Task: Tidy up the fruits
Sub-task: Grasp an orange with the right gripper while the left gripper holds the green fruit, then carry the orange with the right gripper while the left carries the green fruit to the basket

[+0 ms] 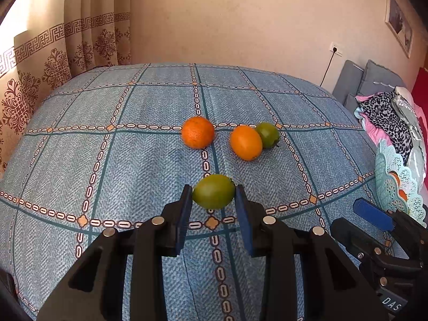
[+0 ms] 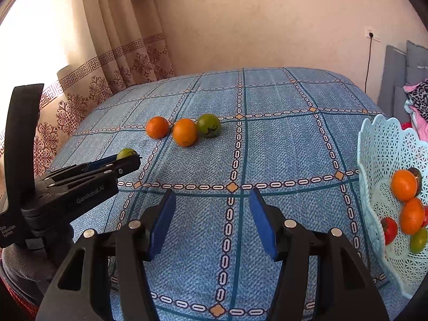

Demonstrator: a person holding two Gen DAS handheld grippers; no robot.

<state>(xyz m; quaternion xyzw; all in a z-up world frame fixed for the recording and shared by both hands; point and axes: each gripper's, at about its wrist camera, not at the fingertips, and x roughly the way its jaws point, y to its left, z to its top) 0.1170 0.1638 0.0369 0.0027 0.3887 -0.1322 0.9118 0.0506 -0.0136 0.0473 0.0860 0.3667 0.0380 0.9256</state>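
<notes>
The left claw [image 1: 214, 194] brackets a green fruit [image 1: 214, 191] on the blue checked counter [image 1: 107, 160], its blue pads at the fruit's two ends, so the long axis runs across the jaws. Whether the pads already press the skin is hard to tell; it looks like a grip. The right claw [image 2: 212, 200] hangs open and empty, nearer the lace basket [image 2: 374, 144] at the right. Two oranges [image 1: 198, 132] and another green fruit [image 1: 268, 133] wait farther back, straight ahead.
</notes>
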